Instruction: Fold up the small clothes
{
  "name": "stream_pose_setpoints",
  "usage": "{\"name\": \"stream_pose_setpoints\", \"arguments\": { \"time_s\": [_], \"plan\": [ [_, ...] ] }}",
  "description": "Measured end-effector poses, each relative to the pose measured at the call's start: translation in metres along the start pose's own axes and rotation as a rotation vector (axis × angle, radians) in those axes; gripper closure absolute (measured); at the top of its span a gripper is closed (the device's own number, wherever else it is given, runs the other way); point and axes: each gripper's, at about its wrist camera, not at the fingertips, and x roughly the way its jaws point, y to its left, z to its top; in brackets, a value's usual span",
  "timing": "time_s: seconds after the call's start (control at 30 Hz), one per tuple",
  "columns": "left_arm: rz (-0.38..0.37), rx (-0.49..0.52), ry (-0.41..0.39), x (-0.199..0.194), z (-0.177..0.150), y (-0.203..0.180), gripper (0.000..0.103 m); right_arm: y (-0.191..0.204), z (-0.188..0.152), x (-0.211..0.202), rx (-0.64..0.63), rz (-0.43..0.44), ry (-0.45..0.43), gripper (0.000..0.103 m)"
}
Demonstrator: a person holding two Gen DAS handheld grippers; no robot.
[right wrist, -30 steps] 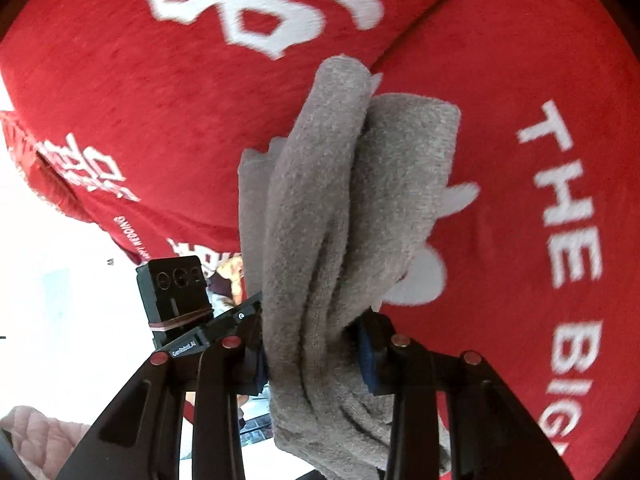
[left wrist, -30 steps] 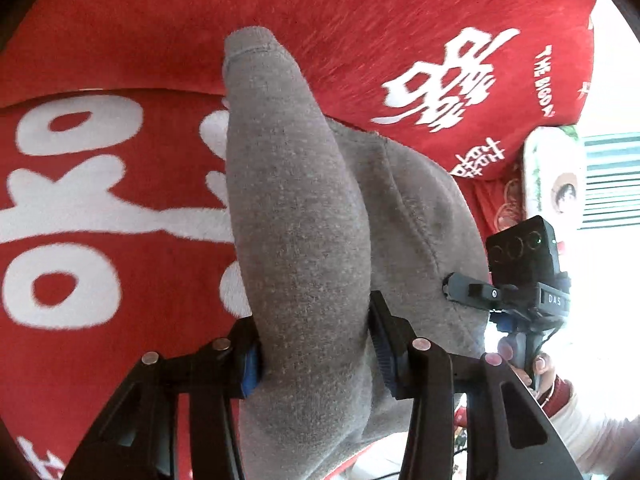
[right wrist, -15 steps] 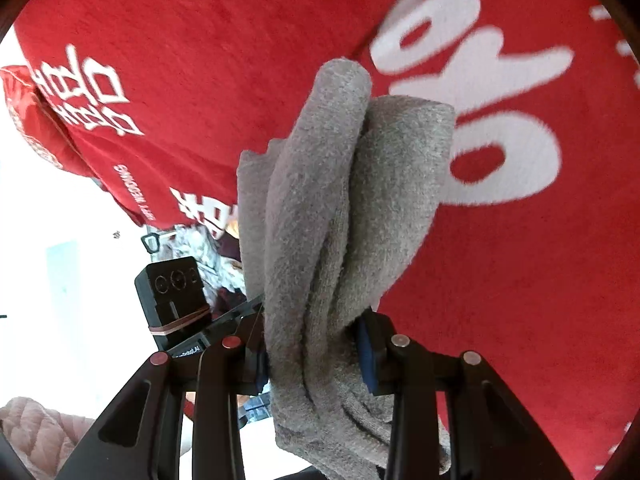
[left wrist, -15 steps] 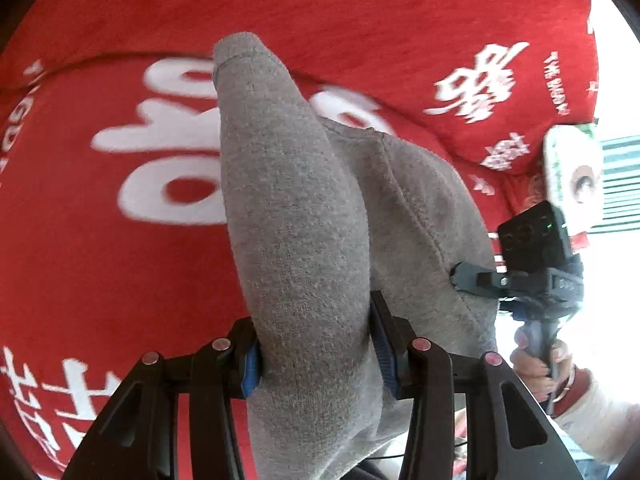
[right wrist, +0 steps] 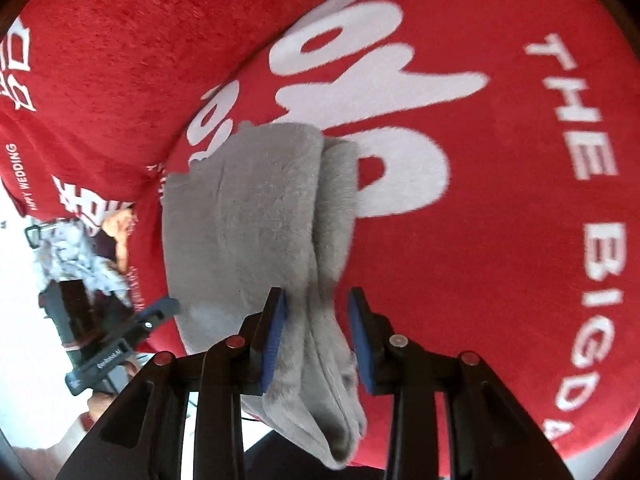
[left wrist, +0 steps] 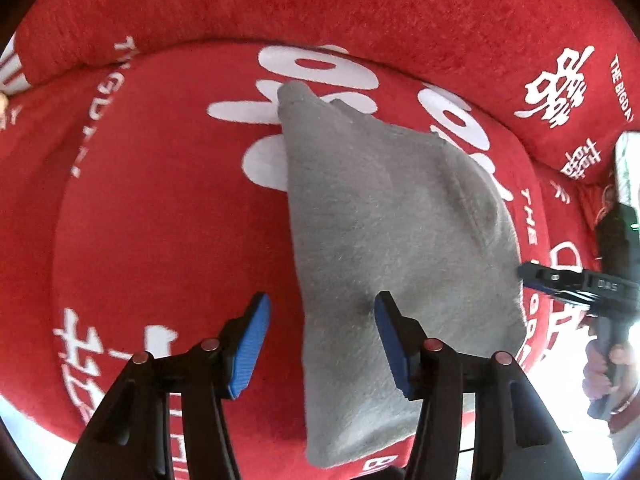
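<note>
A small grey fleece garment (left wrist: 392, 240) lies folded on the red seat cushion (left wrist: 160, 220). My left gripper (left wrist: 322, 344) is open, its blue pads (left wrist: 250, 348) spread wide over the garment's near left edge, not pinching it. In the right wrist view the same garment (right wrist: 248, 232) lies flat with a bunched edge running between the blue pads (right wrist: 274, 338) of my right gripper (right wrist: 318, 336). Those jaws stand apart with gaps beside the cloth, so it is open.
The red sofa with white lettering has a back cushion (left wrist: 360, 8) behind the seat. The other gripper shows at the right edge of the left wrist view (left wrist: 592, 284) and at the left of the right wrist view (right wrist: 104, 344). A bright floor lies beyond the seat's front edge.
Both grippers held the grey garment up in shut jaws; they have lowered it onto the seat cushion and opened, and the garment now lies flat.
</note>
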Motion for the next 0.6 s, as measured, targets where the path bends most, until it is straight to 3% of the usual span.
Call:
{"name": "stream_pose_setpoints", "arguments": {
  "time_s": [0.03, 0.07, 0.1, 0.17, 0.27, 0.4, 0.57, 0.6],
  "plan": [
    [0.019, 0.015, -0.01, -0.004, -0.002, -0.002, 0.042, 0.002, -0.003, -0.005, -0.008, -0.025, -0.013, 0.067],
    [0.036, 0.028, -0.021, -0.009, -0.004, -0.003, 0.013, 0.007, -0.007, -0.01, -0.019, -0.047, -0.026, 0.07],
    [0.051, 0.037, -0.032, -0.013, -0.005, -0.005, 0.001, 0.012, -0.011, -0.015, -0.034, -0.052, -0.039, 0.073],
    [0.063, 0.058, -0.061, -0.021, -0.009, -0.012, 0.0, 0.021, -0.021, -0.024, -0.051, -0.04, -0.06, 0.077],
    [0.038, 0.061, -0.069, -0.027, -0.015, -0.022, 0.0, 0.04, -0.033, -0.026, -0.069, -0.023, -0.072, 0.092],
    [0.017, 0.067, -0.076, -0.025, -0.017, -0.036, 0.0, 0.067, -0.044, -0.016, -0.121, -0.016, -0.063, 0.093],
    [0.061, 0.087, -0.04, 0.002, -0.02, -0.043, 0.0, 0.078, -0.05, 0.014, -0.225, -0.169, -0.026, 0.094],
    [0.065, 0.082, -0.033, 0.005, -0.021, -0.043, 0.0, 0.073, -0.051, 0.021, -0.237, -0.207, -0.019, 0.1]
  ]
}}
